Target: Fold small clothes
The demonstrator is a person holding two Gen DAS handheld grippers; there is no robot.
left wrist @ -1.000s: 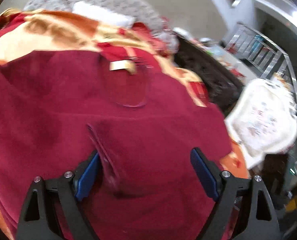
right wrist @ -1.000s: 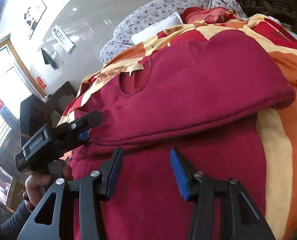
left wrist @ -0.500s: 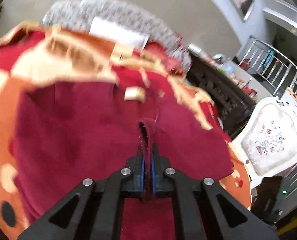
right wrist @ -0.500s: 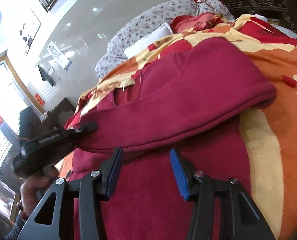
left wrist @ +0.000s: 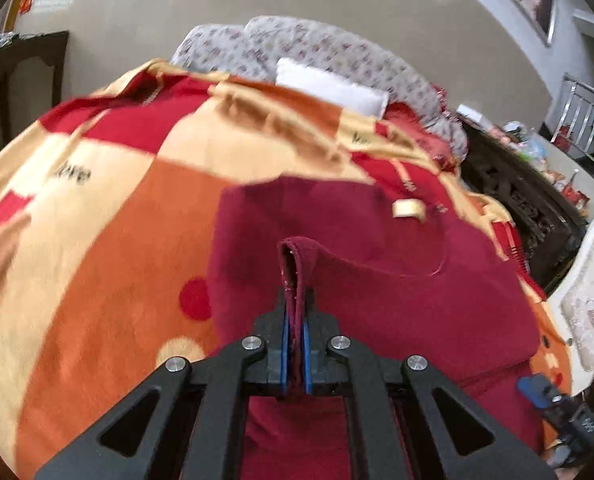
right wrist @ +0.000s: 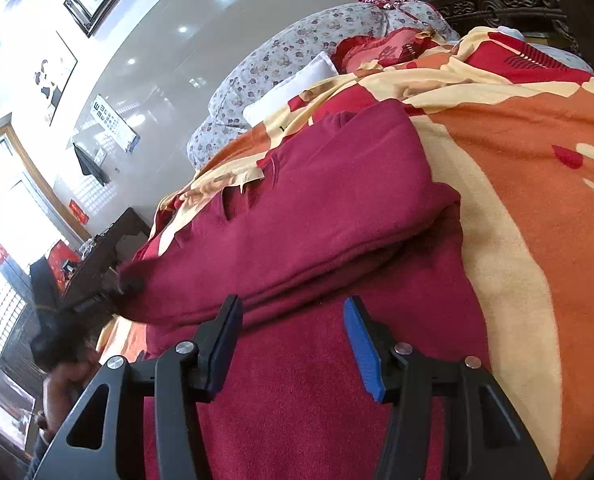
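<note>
A dark red sweater (left wrist: 397,300) lies on an orange, red and cream blanket (left wrist: 97,240) on a bed. My left gripper (left wrist: 295,320) is shut on a raised fold of the sweater's edge, which stands up between the blue pads. A cream neck label (left wrist: 408,209) shows beyond it. In the right wrist view the sweater (right wrist: 317,220) is folded over itself, the upper layer lifted at the left where the left gripper (right wrist: 109,286) holds it. My right gripper (right wrist: 293,332) is open and empty, just above the lower layer.
Floral pillows (left wrist: 297,48) and a white pillow (left wrist: 329,88) lie at the head of the bed. A dark carved cabinet (left wrist: 517,200) and a white chair (left wrist: 593,296) stand to the right. The blanket (right wrist: 537,200) spreads right of the sweater.
My left gripper closed on the sweater's edge, then lifted and carried it across, folding the sweater over. My right gripper stayed open near the lower layer.
</note>
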